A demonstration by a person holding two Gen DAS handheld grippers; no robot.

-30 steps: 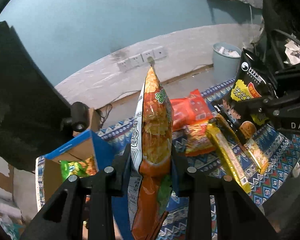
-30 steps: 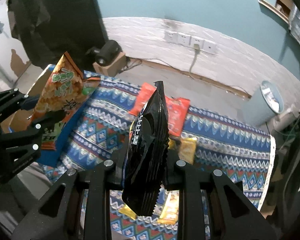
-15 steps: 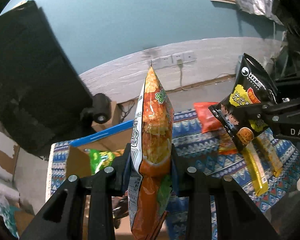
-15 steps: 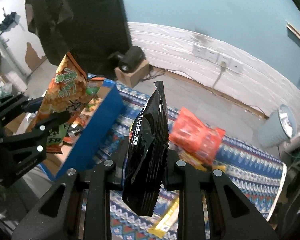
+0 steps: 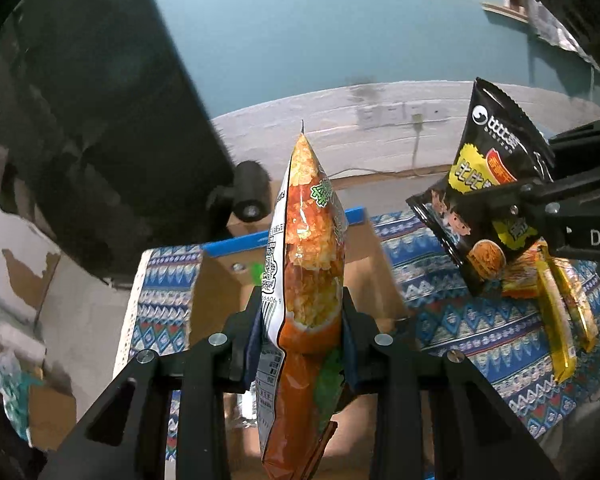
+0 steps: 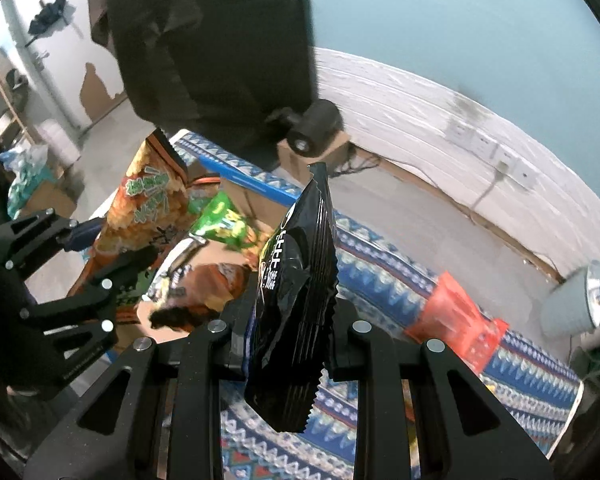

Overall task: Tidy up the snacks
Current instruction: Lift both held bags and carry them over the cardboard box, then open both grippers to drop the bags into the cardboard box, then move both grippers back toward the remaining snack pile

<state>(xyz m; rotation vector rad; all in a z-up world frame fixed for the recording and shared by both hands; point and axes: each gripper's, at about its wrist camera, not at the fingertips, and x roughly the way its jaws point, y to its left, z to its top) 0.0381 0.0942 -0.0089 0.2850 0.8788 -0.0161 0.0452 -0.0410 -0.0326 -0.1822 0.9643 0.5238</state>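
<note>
My left gripper (image 5: 302, 320) is shut on an upright orange chip bag (image 5: 306, 264), held over an open cardboard box (image 5: 216, 276) with a blue rim. The right gripper (image 6: 290, 312) is shut on a black snack bag (image 6: 296, 300). In the left wrist view that black bag (image 5: 488, 196) hangs at the right, above the patterned cloth. The right wrist view shows the orange bag (image 6: 148, 204) at the left over the box, with a green bag (image 6: 224, 224) and a brown bag (image 6: 216, 280) lying inside it.
A blue patterned cloth (image 5: 484, 332) covers the surface, with yellow packets (image 5: 556, 320) and a red bag (image 6: 456, 316) lying on it. A dark chair (image 5: 112, 128) with a caster wheel (image 6: 316, 124) stands behind the box. A grey bin (image 6: 576, 300) is at far right.
Both grippers have swung left with their bags, away from the loose snacks. The box now lies right under the orange bag, and its contents show in the right wrist view.
</note>
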